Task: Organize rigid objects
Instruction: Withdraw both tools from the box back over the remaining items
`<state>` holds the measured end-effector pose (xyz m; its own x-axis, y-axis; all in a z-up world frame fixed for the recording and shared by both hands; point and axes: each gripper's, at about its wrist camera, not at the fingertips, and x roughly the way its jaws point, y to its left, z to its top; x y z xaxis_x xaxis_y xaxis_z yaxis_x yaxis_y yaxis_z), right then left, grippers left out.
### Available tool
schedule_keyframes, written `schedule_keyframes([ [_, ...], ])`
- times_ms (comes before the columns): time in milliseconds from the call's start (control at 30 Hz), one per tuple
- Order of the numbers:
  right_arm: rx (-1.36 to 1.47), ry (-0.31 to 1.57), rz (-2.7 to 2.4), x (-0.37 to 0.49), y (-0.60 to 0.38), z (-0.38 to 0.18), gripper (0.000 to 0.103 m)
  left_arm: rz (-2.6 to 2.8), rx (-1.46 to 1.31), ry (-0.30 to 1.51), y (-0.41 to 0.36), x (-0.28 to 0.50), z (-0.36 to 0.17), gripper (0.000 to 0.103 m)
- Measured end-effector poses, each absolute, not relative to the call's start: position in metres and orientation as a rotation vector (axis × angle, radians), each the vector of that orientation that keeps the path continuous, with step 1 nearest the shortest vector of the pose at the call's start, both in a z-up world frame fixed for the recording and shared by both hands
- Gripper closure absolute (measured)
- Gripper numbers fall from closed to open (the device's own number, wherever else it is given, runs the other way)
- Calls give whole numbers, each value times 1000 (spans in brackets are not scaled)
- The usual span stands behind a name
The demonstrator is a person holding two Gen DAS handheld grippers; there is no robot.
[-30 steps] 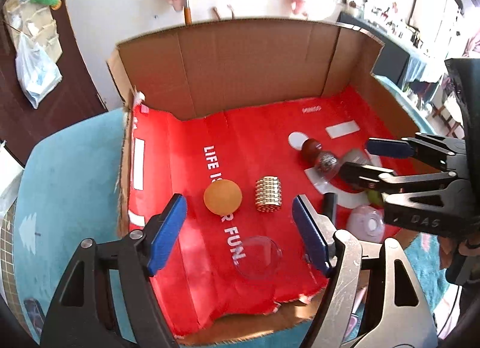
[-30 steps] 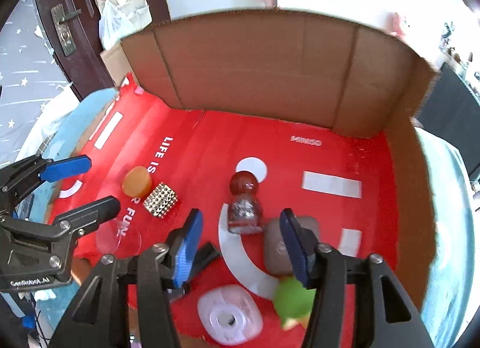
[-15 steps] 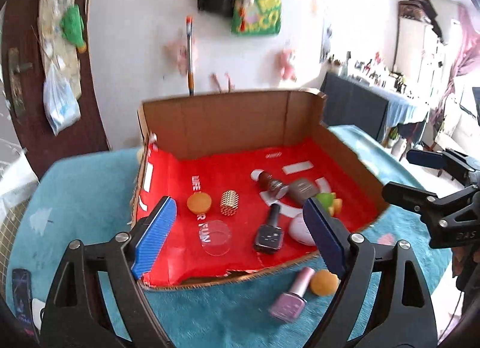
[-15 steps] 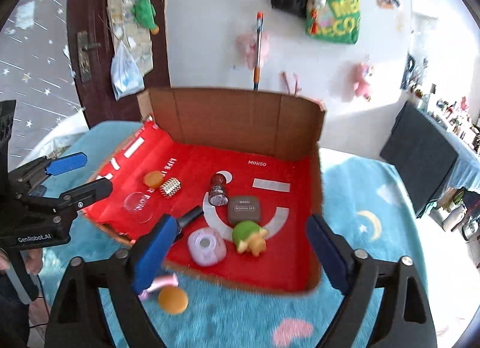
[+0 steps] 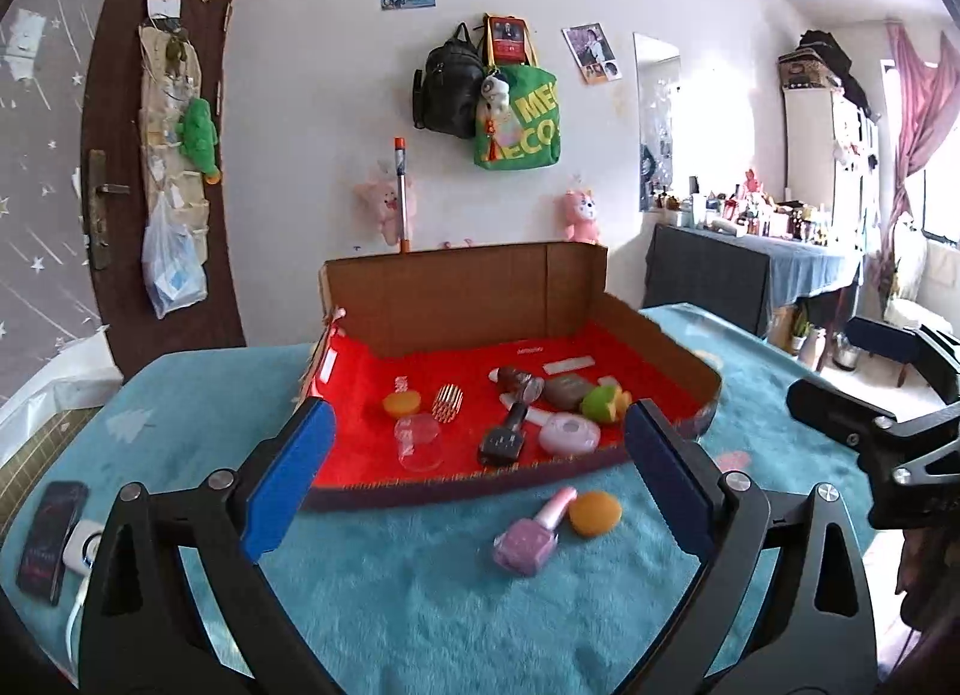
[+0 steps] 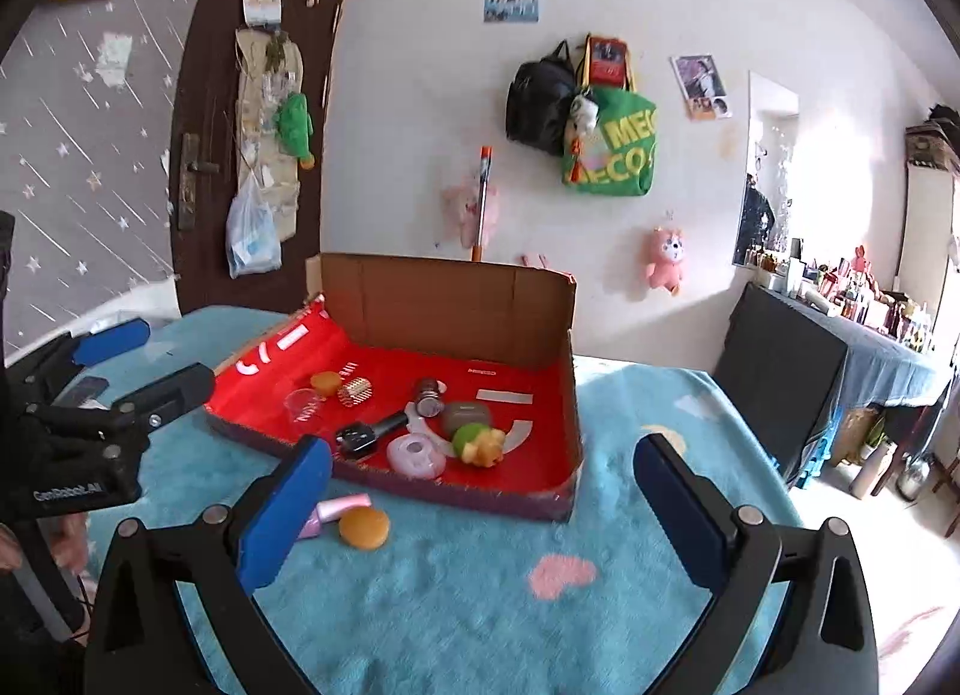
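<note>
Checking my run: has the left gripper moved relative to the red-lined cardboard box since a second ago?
Yes. The left gripper has pulled back from the red-lined cardboard box: earlier its fingers framed items inside, now the whole box lies ahead, jaws just opened wide and empty.

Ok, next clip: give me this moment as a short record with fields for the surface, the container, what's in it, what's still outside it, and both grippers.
surface: teal fluffy blanket
container: open cardboard box with red lining
inside box: orange disc, gold studded cylinder, clear round lid, black nail polish bottle, pink round case, green toy, brown pebble-shaped case, dark red bottle
outside box: pink nail polish bottle, orange puff, both lying just in front of the box
left gripper: open, jaws just widened, empty
right gripper: open, jaws just widened, empty
</note>
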<state>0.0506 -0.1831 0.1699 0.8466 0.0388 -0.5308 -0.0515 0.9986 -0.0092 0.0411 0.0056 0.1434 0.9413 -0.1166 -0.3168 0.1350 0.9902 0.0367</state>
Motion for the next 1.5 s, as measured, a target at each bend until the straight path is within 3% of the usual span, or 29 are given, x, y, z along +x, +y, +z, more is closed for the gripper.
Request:
schedule_keyframes([
  [667, 17, 550, -42, 10, -181, 85, 0, -92, -15, 397, 14, 37, 55, 5],
  [1500, 82, 628, -39, 19, -190, 46, 0, -64, -1, 449, 13, 46, 38, 5],
])
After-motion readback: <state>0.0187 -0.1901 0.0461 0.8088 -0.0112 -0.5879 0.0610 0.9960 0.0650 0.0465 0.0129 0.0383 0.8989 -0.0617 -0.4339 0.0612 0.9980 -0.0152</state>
